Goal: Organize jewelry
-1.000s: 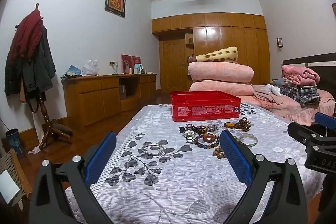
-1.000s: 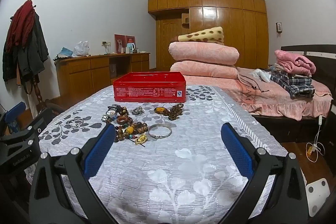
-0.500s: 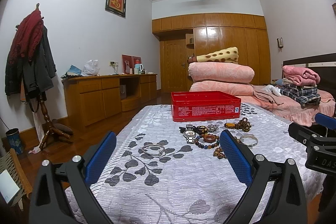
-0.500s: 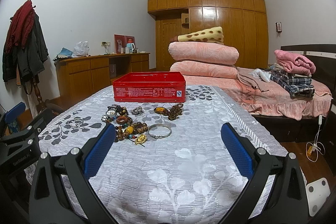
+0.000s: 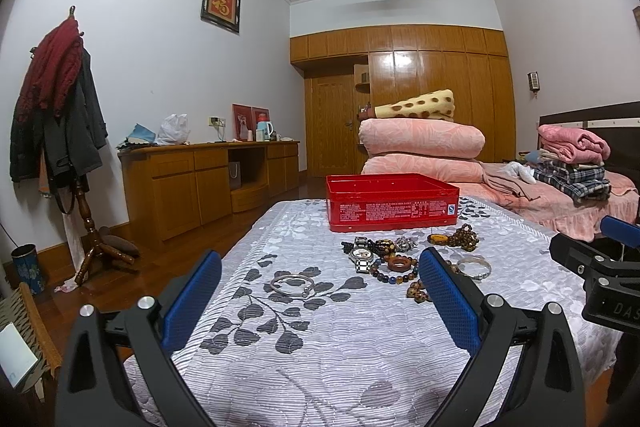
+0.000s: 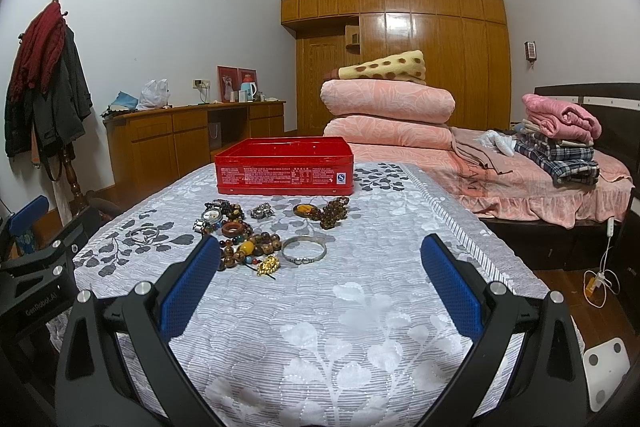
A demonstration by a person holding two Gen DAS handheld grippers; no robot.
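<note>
Two grippers hover low over the near end of the table (image 6: 360, 327), both spread wide and holding nothing. The left gripper (image 5: 320, 291) points past a lone silver bangle (image 5: 289, 284) lying apart on the leaf-print cloth; the right gripper (image 6: 320, 279) faces the main heap. All the jewelry is out on the cloth, between the grippers and the red tin (image 6: 284, 166), which stands lidless at the far side. Its inside is hidden from this low angle.

The heap (image 6: 236, 231) is a tangle of bead bracelets with a watch (image 6: 210, 215) and a brown ring (image 6: 233, 228) on top; a second silver bangle (image 6: 303, 249) and a gold charm (image 6: 268, 264) lie at its near edge, and an amber pendant (image 6: 306, 209) on dark beads lies just before the tin. Sorting, I judge, has not begun. The wide jaws suit a first pick, and the loose bangles look easiest: separate, rigid, clear of the tangled strands. The open tin is probably the destination.
</note>
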